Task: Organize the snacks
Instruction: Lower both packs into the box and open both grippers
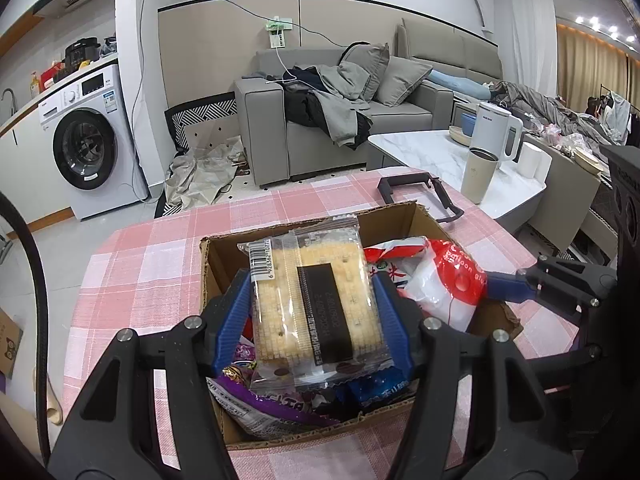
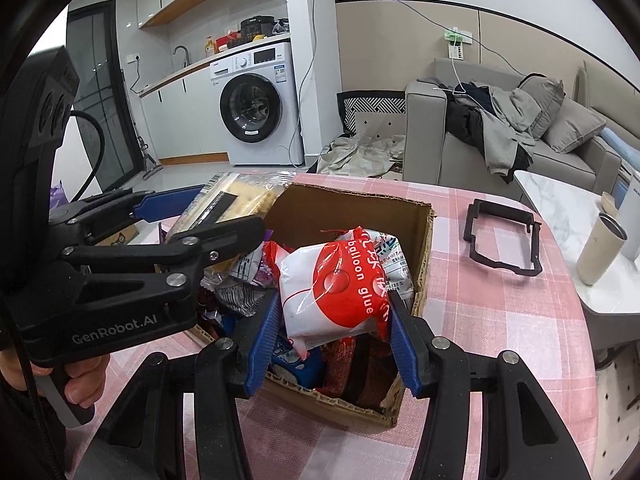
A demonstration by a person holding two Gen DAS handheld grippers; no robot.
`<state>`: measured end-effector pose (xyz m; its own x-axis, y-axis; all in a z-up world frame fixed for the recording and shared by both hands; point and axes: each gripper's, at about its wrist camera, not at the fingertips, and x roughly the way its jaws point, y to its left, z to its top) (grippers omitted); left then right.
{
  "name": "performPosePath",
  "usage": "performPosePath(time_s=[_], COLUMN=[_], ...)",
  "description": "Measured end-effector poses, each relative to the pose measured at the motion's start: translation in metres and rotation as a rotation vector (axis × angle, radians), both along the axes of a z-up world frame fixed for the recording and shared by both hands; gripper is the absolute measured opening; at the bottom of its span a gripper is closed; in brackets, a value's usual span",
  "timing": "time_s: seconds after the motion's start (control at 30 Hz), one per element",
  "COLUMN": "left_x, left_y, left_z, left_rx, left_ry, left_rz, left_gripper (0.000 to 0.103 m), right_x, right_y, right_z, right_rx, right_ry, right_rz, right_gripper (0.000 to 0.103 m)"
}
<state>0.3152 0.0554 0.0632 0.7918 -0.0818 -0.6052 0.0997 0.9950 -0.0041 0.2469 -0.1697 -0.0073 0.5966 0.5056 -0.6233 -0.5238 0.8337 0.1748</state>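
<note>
Left tongs [image 1: 314,312] clamp one clear cracker packet [image 1: 316,300] over the cardboard box [image 2: 352,208]; right tongs [image 2: 332,320] clamp one red-white bag [image 2: 332,292] reading "balloon glue". At 2 o'clock, a black frame [image 2: 504,236] on the tabletop [image 2: 500,320].

I'm pinching a cracker pack [image 1: 316,304] in my left gripper [image 1: 312,308]; its clear plastic wrap is glinting, glossy and crinkled. My right gripper [image 2: 332,332] is squeezing a shiny red-and-white plastic pouch [image 2: 332,292], its film creasing. The pads [image 2: 264,336] are looking like ribbed blue plastic on matt black arms with bright metal pins. The cardboard box [image 2: 352,208] is showing raw corrugated edges, over a woven-looking checked tablecloth [image 2: 500,320].
</note>
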Motion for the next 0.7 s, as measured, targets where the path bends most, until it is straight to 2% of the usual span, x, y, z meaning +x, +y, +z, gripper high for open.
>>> performPosePath(time_s=[0.3, 0.4, 0.47, 0.5, 0.53, 0.57, 0.67, 0.7], left_x=[0.014, 0.013, 0.011, 0.007, 0.004, 0.001, -0.010, -0.014], left_y=[-0.005, -0.004, -0.001, 0.001, 0.003, 0.004, 0.008, 0.010], left_z=[-0.010, -0.010, -0.008, -0.007, -0.006, -0.004, 0.002, 0.003], left_rx=[-0.003, -0.011, -0.020, -0.031, -0.038, -0.039, -0.039, -0.048], left_ry=[0.031, 0.036, 0.034, 0.030, 0.023, 0.015, -0.004, -0.011], left_rz=[-0.019, -0.028, -0.028, -0.031, -0.031, -0.023, -0.014, -0.012], left_gripper=[0.058, 0.058, 0.061, 0.069, 0.080, 0.085, 0.090, 0.096], right_x=[0.001, -0.003, -0.007, -0.010, -0.013, -0.015, -0.021, -0.022], right_y=[-0.001, -0.003, -0.004, -0.007, -0.008, -0.010, -0.016, -0.020], right_z=[-0.001, 0.000, 0.002, 0.004, 0.006, 0.007, 0.011, 0.011], right_rx=[-0.014, -0.013, -0.006, 0.000, 0.001, -0.002, -0.013, -0.003], right_ry=[-0.020, -0.035, -0.051, -0.071, -0.084, -0.102, -0.135, -0.129], right_rz=[0.027, 0.040, 0.043, 0.036, 0.031, 0.021, -0.013, -0.016], right_gripper=[0.054, 0.058, 0.067, 0.070, 0.078, 0.084, 0.086, 0.087])
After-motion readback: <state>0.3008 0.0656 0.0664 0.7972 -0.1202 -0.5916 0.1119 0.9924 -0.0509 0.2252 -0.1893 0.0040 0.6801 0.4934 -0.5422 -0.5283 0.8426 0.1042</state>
